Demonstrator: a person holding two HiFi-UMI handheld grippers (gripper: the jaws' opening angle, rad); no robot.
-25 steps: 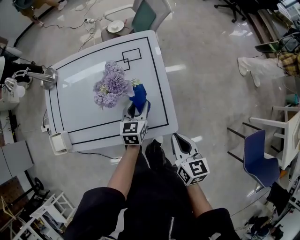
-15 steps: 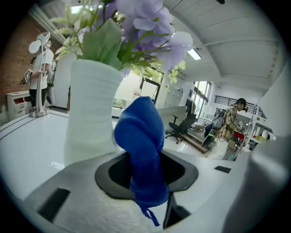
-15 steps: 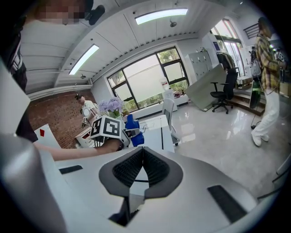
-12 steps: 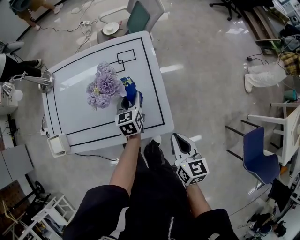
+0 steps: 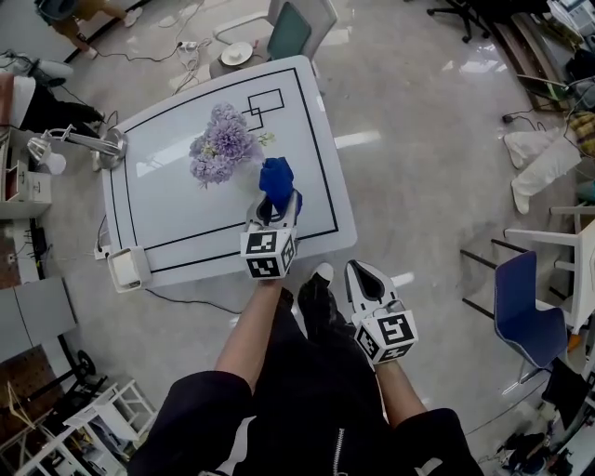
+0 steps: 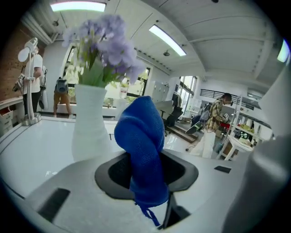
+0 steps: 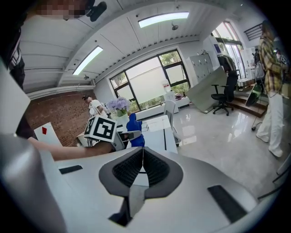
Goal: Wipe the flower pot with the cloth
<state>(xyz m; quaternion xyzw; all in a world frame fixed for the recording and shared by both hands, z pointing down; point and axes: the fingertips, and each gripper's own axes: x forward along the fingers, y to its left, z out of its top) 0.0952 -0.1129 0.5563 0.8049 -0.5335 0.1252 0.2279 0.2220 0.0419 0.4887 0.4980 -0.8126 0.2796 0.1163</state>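
A white flower pot [image 6: 91, 123] holding lilac flowers [image 5: 223, 153] stands on the white table [image 5: 167, 214]. My left gripper [image 5: 272, 206] is shut on a blue cloth [image 5: 275, 181], which stands up bunched from its jaws [image 6: 142, 150]. The cloth is a little to the right of the pot and apart from it in the left gripper view. My right gripper [image 5: 364, 284] hangs shut and empty off the table's near edge, above the floor. In the right gripper view the cloth [image 7: 133, 124] and flowers [image 7: 118, 105] appear far off at the left.
A desk lamp [image 5: 88, 144] stands at the table's left edge and a small white box [image 5: 125, 268] at its near-left corner. A chair [image 5: 288, 28] is behind the table, a blue chair [image 5: 530, 316] at the right. People stand in the background.
My left gripper with the cloth pulled back from the pot's side toward the near edge of the table. The right gripper stayed where it was.
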